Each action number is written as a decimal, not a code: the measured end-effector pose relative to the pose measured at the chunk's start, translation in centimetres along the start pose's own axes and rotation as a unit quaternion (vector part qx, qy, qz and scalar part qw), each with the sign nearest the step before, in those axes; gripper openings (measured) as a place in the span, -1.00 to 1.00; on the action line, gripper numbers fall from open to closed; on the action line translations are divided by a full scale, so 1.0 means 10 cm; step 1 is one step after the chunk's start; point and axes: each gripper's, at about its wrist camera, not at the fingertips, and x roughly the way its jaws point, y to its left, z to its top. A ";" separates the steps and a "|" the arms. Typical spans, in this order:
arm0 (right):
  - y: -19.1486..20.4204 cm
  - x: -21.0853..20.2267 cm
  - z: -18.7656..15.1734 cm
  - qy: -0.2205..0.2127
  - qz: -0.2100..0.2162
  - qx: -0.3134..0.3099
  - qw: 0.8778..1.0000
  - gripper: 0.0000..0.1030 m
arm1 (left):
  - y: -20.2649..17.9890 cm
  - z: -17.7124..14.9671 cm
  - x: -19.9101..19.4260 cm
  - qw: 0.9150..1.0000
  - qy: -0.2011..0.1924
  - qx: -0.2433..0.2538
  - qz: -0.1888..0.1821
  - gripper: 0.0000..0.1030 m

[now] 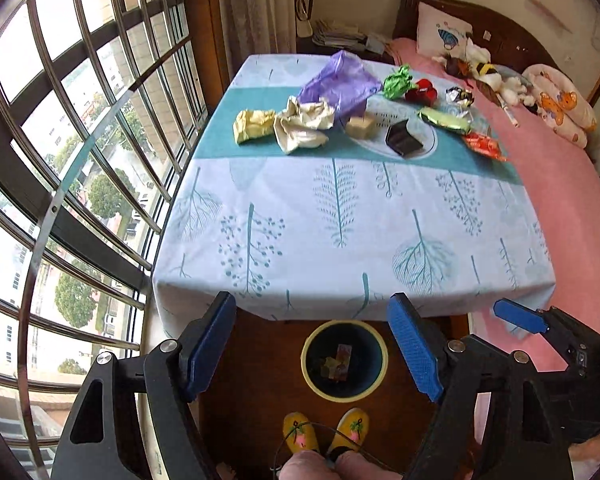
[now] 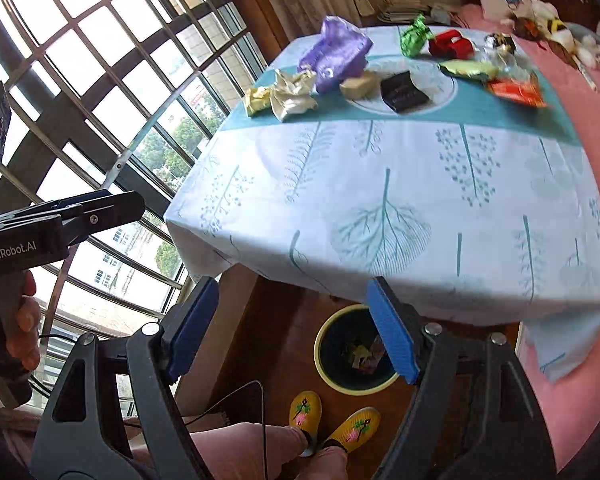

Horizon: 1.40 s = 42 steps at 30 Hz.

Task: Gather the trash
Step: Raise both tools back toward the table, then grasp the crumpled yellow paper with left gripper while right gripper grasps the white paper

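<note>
You held both grippers above the near edge of the table, each with its blue pads spread wide and nothing between them. The left gripper hung over the bin on the floor, which sat just in front of the table's edge, ahead of your yellow slippers. The right gripper hung near the same edge, with the bin showing between its pads. A few scraps already lay inside the bin.

The rest of the trash lay in a loose row across the far side of the table, on the teal band of the cloth. From left to right: a yellow wad, a cream wad touching it, a purple bag behind, a tan lump, a black carton, a green wad, a red piece, a foil wrapper, a green wrapper and an orange wrapper at the right edge.

Your left hand gripped its handle by the window.
</note>
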 end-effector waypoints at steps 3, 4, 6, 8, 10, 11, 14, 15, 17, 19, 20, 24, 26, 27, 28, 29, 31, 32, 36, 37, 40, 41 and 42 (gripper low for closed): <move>0.13 -0.07 0.25 -0.013 -0.003 -0.029 0.999 0.45 | 0.01 0.22 -0.26 1.000 -0.020 0.001 0.002 0.56; 0.13 -0.07 0.33 -0.015 -0.005 -0.032 0.999 0.45 | 0.02 0.28 -0.33 1.000 -0.027 0.000 0.005 0.56; 0.16 -0.03 0.49 -0.015 -0.007 -0.028 0.999 0.45 | 0.02 0.40 -0.43 0.999 -0.039 -0.002 0.014 0.56; 0.15 0.03 0.69 -0.014 0.006 -0.023 1.000 0.42 | 0.05 0.51 -0.50 0.998 -0.053 0.000 0.028 0.56; 0.16 0.09 0.86 -0.015 0.012 -0.018 1.000 0.38 | 0.10 0.63 -0.54 0.997 -0.068 0.001 0.047 0.56; 0.17 0.12 0.95 -0.016 0.014 -0.017 1.000 0.37 | 0.12 0.69 -0.54 0.996 -0.075 0.003 0.054 0.56; 0.20 0.28 1.21 -0.017 0.021 -0.017 0.999 0.36 | 0.21 0.88 -0.47 0.994 -0.087 0.020 0.060 0.56; 0.21 0.34 1.29 -0.017 0.020 -0.015 1.000 0.36 | 0.24 0.95 -0.40 0.994 -0.087 0.027 0.060 0.56; 0.24 0.52 1.45 -0.015 0.019 -0.009 1.000 0.35 | 0.33 1.10 -0.24 0.994 -0.082 0.037 0.056 0.56; 0.26 0.72 1.61 -0.012 0.013 0.003 1.000 0.34 | 0.44 1.28 0.03 0.996 -0.071 0.040 0.043 0.56; 0.26 0.83 1.69 -0.011 0.008 0.010 1.000 0.33 | 0.51 1.38 0.13 0.996 -0.064 0.042 0.035 0.56; 0.25 1.33 2.01 0.001 -0.004 0.061 0.998 0.33 | 0.77 1.82 0.69 0.998 -0.031 0.057 0.001 0.56; 0.22 1.60 2.17 0.011 -0.012 0.083 0.996 0.32 | 0.89 2.04 0.97 0.997 -0.014 0.070 -0.010 0.56; 0.20 1.74 2.25 0.015 -0.020 0.092 0.995 0.32 | 0.94 2.15 1.13 0.997 -0.004 0.076 -0.014 0.56; 0.16 1.88 2.32 0.019 -0.028 0.102 0.994 0.33 | 1.00 2.24 1.29 0.996 0.005 0.082 -0.019 0.56; 0.12 2.01 2.38 0.024 -0.034 0.115 0.992 0.33 | 1.04 2.34 1.44 0.996 0.015 0.087 -0.023 0.56; 0.02 2.27 2.49 0.033 -0.042 0.147 0.988 0.33 | 1.12 2.49 1.76 0.994 0.034 0.096 -0.028 0.56; -0.04 2.39 2.52 0.037 -0.045 0.163 0.985 0.33 | 1.16 2.56 1.91 0.994 0.044 0.099 -0.030 0.56; -0.22 2.82 2.63 0.049 -0.057 0.205 0.976 0.33 | 1.23 2.74 2.45 0.990 0.077 0.110 -0.043 0.56; -0.24 2.92 2.65 0.053 -0.059 0.212 0.974 0.33 | 1.24 2.78 2.56 0.989 0.082 0.115 -0.045 0.56; -0.29 3.16 2.68 0.059 -0.056 0.227 0.970 0.33 | 1.23 2.84 2.82 0.985 0.096 0.129 -0.056 0.56; -0.29 3.22 2.68 0.058 -0.055 0.230 0.970 0.33 | 1.23 2.86 2.89 0.984 0.101 0.134 -0.060 0.56; -0.30 3.29 2.69 0.061 -0.060 0.232 0.969 0.33 | 1.22 2.88 2.95 0.983 0.104 0.138 -0.064 0.56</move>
